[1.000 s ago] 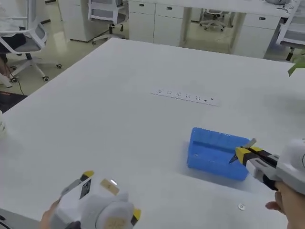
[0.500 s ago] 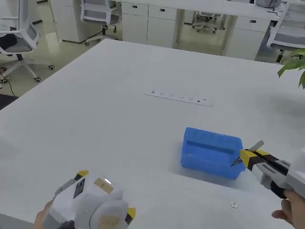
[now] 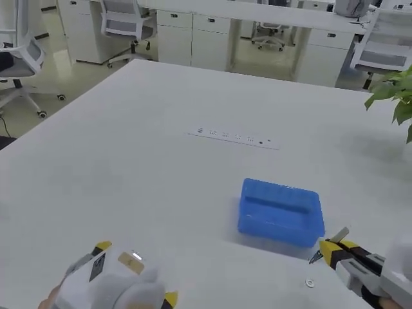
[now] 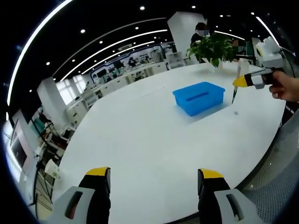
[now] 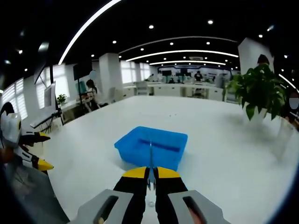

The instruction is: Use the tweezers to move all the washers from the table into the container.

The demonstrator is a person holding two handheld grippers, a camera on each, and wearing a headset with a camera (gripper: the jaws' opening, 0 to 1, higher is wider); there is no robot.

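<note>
Tweezers [image 5: 150, 154] are clamped between the nearly closed jaws of the right gripper [image 5: 150, 173] and stand through them with the tip leading. Whether the tip carries anything cannot be told (it is too fine in every view).

Change noted: a second ago the tip hung over the container [image 3: 280, 190]. It has since drawn back toward the person and now sits off the container's near right corner, above bare table [image 3: 161, 180].

One washer [image 3: 310, 282] lies flat on the table just beside that tip, apart from the container and untouched.

Judgement: the withdrawal reads as the close of one delivery and the start of the next pick, with this washer the evident target. The container's contents cannot be made out, so the count already moved is unknown. This is the one washer I can identify on the table.

Left gripper [image 4: 154, 172] is at the table's near edge, well apart from the work. Its jaws are spread wide with nothing between them (it has no part in this step).

Further out, a power strip [image 3: 233, 137] is set in the table beyond the container, and a plant [image 3: 394, 96] stands at the right.

Risk: the washer is thin and lies on a smooth top. The tip must come down low and catch its edge, or the washer will likely skid away.
</note>
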